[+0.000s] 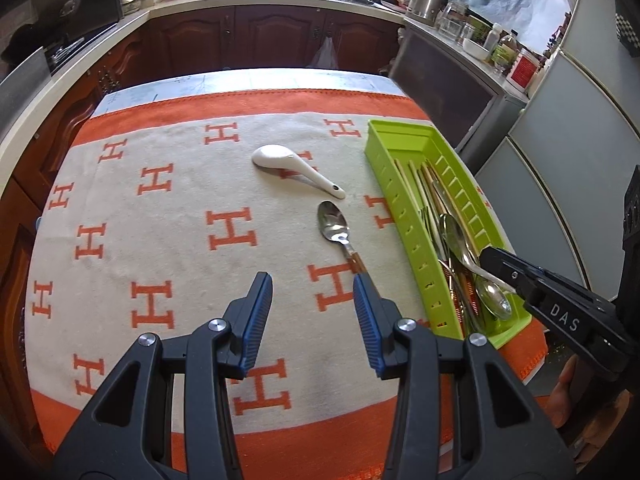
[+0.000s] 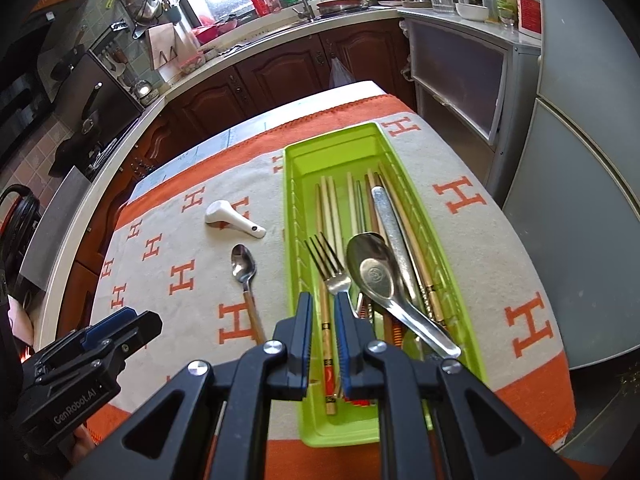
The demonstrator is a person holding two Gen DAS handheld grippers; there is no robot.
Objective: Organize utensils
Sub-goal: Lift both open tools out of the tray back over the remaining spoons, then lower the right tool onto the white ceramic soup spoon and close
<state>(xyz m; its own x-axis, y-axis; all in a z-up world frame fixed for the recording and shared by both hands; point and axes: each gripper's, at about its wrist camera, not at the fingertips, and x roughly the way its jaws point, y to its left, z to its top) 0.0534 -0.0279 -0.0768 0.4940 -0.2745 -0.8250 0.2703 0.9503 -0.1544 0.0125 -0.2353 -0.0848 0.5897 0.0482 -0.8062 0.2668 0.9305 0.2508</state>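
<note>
A steel spoon with a wooden handle point(image 1: 334, 224) lies on the cloth, bowl pointing away, its handle running under the tip of my left gripper's right finger. My left gripper point(image 1: 313, 284) hovers open above the cloth with nothing between its jaws. Farther back lies a white ceramic spoon point(image 1: 288, 164). The green tray point(image 2: 290, 200) holds chopsticks, a fork point(image 2: 326, 264) and a large steel spoon point(image 2: 372, 270). Over the tray's near end my right gripper point(image 2: 324, 304) is all but shut, holding nothing; a chopstick lying in the tray shows through the slit.
An orange-and-cream cloth with H marks point(image 1: 180, 240) covers the table. The tray point(image 1: 400, 148) sits at its right edge, beside a grey cabinet point(image 1: 452, 92). Kitchen counters and dark wooden cupboards ring the far side. My left gripper point(image 2: 132, 320) shows at the lower left of the right wrist view.
</note>
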